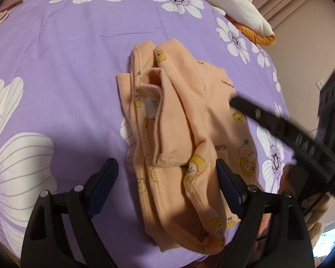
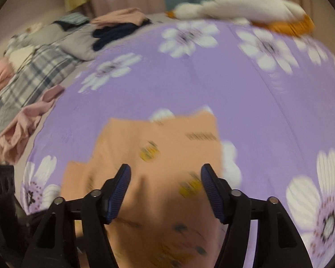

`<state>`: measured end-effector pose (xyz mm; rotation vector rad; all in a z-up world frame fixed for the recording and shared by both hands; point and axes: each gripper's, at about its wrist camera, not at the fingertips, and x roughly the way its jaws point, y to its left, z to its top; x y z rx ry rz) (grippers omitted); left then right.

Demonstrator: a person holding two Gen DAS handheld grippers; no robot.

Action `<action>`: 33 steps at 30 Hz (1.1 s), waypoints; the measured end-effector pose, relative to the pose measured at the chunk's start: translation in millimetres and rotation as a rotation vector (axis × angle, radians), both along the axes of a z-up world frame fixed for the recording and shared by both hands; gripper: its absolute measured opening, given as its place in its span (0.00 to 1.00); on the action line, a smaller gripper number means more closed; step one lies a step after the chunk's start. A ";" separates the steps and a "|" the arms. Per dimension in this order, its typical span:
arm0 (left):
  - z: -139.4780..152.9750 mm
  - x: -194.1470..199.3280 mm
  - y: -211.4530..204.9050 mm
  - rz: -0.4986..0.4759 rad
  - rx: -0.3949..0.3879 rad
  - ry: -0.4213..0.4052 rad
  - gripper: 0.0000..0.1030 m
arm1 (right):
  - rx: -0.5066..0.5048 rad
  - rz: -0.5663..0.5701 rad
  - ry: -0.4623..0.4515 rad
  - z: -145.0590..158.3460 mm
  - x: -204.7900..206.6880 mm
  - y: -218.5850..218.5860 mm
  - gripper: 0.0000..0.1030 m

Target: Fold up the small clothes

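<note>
Hovering over the peach garment (image 1: 178,120) bunched on the purple sheet (image 1: 67,67), left gripper (image 1: 167,178) and right gripper (image 2: 165,185) both gape empty; the blurred right view probably shows flat cloth, so pinching one hem layer should fold cleanly.

Small garment (image 1: 178,120) lies on the bed (image 1: 67,67), near its front edge. Plush toy (image 1: 234,2) rests at the far right corner. Pile of clothes (image 2: 55,51) lies along the bed's left edge, beside the sheet.
</note>
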<state>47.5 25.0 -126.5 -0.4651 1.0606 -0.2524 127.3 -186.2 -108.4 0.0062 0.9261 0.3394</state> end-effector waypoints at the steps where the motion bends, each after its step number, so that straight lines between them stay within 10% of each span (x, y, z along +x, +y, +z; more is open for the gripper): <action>1: -0.6 1.5 -0.5 -0.003 -0.010 -0.005 0.82 | 0.006 -0.017 0.025 -4.5 -1.4 -9.5 0.64; 10: -7.3 10.9 -12.9 -0.043 -0.112 -0.014 0.51 | 0.127 0.000 0.151 -27.4 -17.0 -32.5 0.64; 14: -4.2 9.4 -17.4 -0.041 -0.128 -0.011 0.34 | 0.116 0.021 0.118 -25.2 -22.2 -21.9 0.40; 16: 2.4 8.1 -20.6 -0.038 -0.105 -0.027 0.31 | 0.108 0.033 0.082 -18.2 -28.1 -19.2 0.27; 27: 71.0 31.3 -53.4 -0.104 0.038 -0.257 0.31 | 0.166 0.042 -0.134 45.6 -18.4 -37.2 0.26; 33: 55.9 78.9 -73.5 -0.111 0.093 -0.247 0.32 | 0.155 -0.018 -0.159 37.8 19.5 -54.7 0.26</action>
